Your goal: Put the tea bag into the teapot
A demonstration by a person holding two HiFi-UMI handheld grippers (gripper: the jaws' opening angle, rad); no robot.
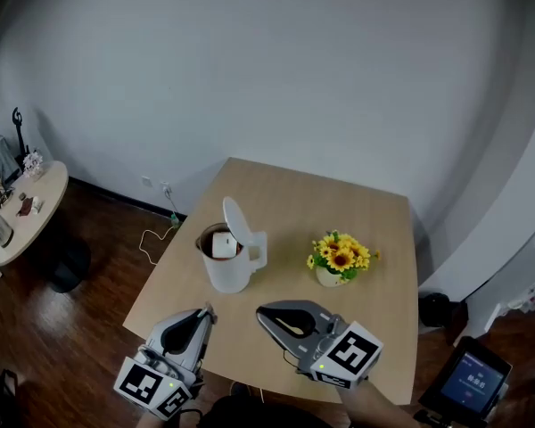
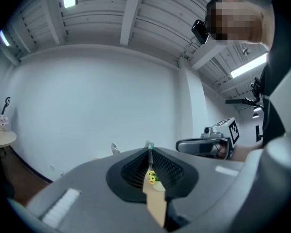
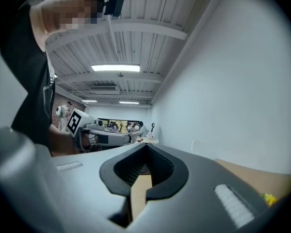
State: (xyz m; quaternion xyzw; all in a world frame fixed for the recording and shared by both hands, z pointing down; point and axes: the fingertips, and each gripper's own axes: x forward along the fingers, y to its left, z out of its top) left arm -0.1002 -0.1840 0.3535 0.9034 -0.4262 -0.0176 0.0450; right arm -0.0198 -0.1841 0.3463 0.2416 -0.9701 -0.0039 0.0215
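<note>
A white teapot (image 1: 229,264) stands on the wooden table (image 1: 294,203) with its lid tipped up. A pale square tea bag (image 1: 223,243) lies inside its open mouth. My left gripper (image 1: 210,311) hovers near the table's front edge, just below the teapot, with its jaws shut and nothing between them. My right gripper (image 1: 260,311) hangs to the right of it, pointing left, and is also shut and empty. In the left gripper view the jaws (image 2: 149,148) meet at the tip. In the right gripper view the jaws (image 3: 145,145) are pressed together too.
A small white pot of yellow sunflowers (image 1: 341,259) stands to the right of the teapot. A round side table (image 1: 22,212) with small items is at the far left. A cable runs on the dark wood floor (image 1: 98,275). A screen (image 1: 471,380) sits at the lower right.
</note>
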